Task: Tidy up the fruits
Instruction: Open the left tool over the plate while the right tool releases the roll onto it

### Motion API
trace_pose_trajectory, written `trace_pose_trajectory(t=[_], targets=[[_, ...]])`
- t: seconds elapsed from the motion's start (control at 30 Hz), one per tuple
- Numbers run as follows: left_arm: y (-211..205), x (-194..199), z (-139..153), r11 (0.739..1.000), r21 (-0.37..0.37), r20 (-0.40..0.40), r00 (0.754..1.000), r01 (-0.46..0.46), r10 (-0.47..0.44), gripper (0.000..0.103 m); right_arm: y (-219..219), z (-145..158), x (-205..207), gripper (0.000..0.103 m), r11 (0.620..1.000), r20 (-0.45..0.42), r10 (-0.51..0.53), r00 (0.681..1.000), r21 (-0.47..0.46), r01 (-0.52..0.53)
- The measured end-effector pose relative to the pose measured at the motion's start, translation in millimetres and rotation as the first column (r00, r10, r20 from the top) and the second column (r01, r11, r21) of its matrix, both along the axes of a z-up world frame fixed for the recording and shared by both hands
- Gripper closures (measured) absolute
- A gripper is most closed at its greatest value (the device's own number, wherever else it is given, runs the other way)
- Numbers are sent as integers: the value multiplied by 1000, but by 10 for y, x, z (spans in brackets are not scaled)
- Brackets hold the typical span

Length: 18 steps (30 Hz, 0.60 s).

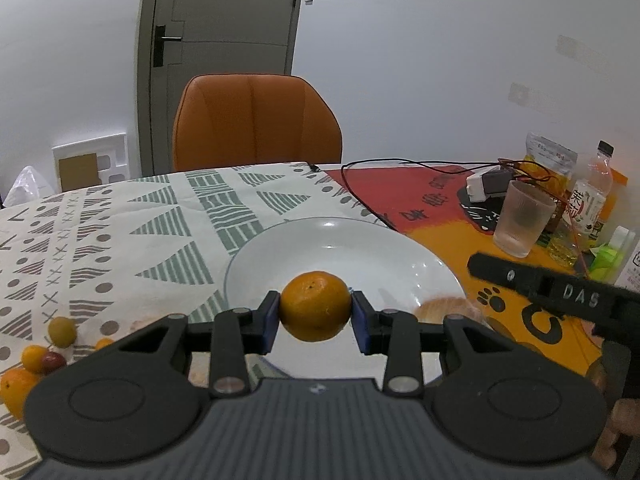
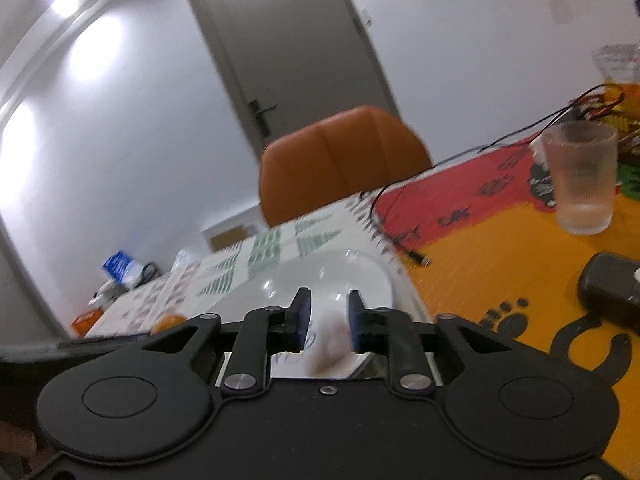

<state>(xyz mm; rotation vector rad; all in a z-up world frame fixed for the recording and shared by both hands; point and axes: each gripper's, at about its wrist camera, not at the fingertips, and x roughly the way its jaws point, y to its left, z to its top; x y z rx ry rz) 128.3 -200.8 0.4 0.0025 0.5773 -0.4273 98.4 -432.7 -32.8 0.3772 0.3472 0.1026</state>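
In your left wrist view, your left gripper (image 1: 315,312) is pinching an orange (image 1: 315,306) between its blue pads, holding it over the near part of the white plate (image 1: 280,248), while a cluster of small fruits (image 1: 44,350) is lying on the patterned tablecloth (image 1: 120,216) at about 8 o'clock and a frosted cup (image 1: 522,220) is standing at 2 o'clock. In your right wrist view, which is blurring, your right gripper (image 2: 329,320) is showing a narrow gap between its fingers over the plate's (image 2: 360,268) near edge, with a blurred brownish fruit (image 2: 330,350) low in that gap; you cannot tell whether the pads are gripping it
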Motion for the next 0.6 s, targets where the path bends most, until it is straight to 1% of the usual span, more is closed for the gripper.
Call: trace_pose_trajectory(t=[0.03, 0.17, 0.27, 0.3, 0.33, 0.37, 0.43, 0.5, 0.57, 0.6], targets=[[-10, 8, -4, 1000, 1, -2, 1000, 2, -2, 67, -8, 9, 8, 71, 1000, 6, -6, 1000, -3, 6], [-51, 22, -14, 1000, 5, -8, 1000, 8, -8, 67, -34, 17, -23, 70, 1000, 12, 5, 1000, 10, -5], [-62, 29, -17, 1000, 4, -14, 1000, 4, -3, 67, -35, -3, -43, 66, 1000, -2, 15, 1000, 16, -15], [-67, 23, -9, 1000, 2, -9, 1000, 0, 0, 67, -25, -1, -55, 63, 1000, -4, 19, 1000, 19, -19], [-64, 17, 1, 1000, 4, 0, 1000, -6, 6, 64, -17, -6, -66, 58, 999, -6, 24, 1000, 22, -24], [-59, 14, 14, 1000, 7, 3, 1000, -10, 10, 63, -5, -8, -82, 55, 999, -7, 29, 1000, 22, -28], [-34, 18, 31, 1000, 2, 4, 1000, -11, 11, 63, 33, -9, -105, 46, 999, -7, 36, 999, 19, -36], [8, 19, 49, 1000, 2, 2, 1000, -19, 19, 61, 60, -16, -112, 46, 999, -10, 45, 999, 22, -45], [61, 10, 61, 999, 5, 4, 999, -36, 36, 52, 86, -18, -115, 43, 998, -16, 54, 998, 30, -53], [95, 4, 65, 999, 4, 6, 999, -44, 44, 49, 99, -17, -113, 38, 998, -19, 55, 998, 33, -54]])
